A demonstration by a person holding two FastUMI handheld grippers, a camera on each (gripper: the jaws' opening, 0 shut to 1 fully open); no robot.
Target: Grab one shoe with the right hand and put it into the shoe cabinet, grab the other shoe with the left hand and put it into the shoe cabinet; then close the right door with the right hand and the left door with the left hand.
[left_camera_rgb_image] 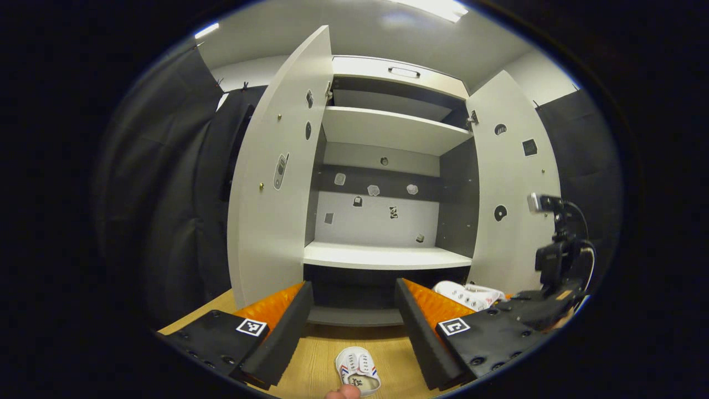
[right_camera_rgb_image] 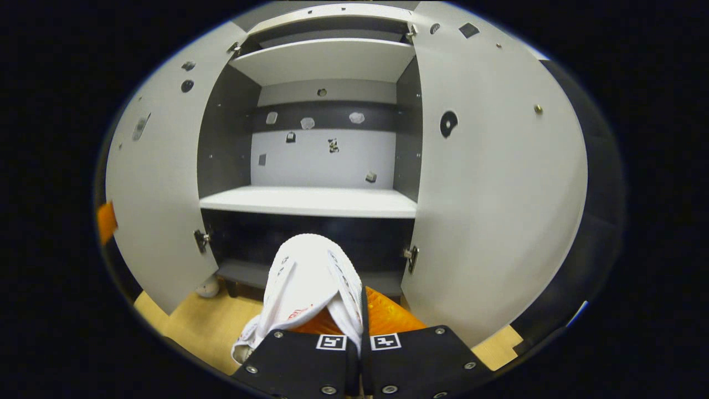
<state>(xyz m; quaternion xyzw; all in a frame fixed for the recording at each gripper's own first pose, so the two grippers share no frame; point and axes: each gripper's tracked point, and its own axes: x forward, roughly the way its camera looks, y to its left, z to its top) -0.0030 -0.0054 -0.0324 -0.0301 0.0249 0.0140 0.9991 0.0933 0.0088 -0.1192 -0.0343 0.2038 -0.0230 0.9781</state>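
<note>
The white shoe cabinet [left_camera_rgb_image: 388, 257] stands in front of me with both doors swung wide. On the wooden floor, a small white shoe [left_camera_rgb_image: 358, 377] with striped sides lies just below my left gripper [left_camera_rgb_image: 352, 285], which is open and holds nothing. The other white shoe [right_camera_rgb_image: 307, 282] hangs toe-up in my right gripper [right_camera_rgb_image: 354, 313], whose fingers are shut on its side. It is in front of the cabinet's dark lower opening, under the white middle shelf [right_camera_rgb_image: 307, 202]. In the left gripper view the right gripper [left_camera_rgb_image: 501, 303] and its shoe [left_camera_rgb_image: 468, 293] sit at the lower right, beside the right door [left_camera_rgb_image: 509, 221].
The left door [left_camera_rgb_image: 271, 183] and the right door [right_camera_rgb_image: 493, 183] flank the opening. An upper shelf [left_camera_rgb_image: 388, 130] sits above the middle one, and small stickers dot the back wall. Black cloth walls close both sides. A fingertip [left_camera_rgb_image: 343, 393] shows beside the floor shoe.
</note>
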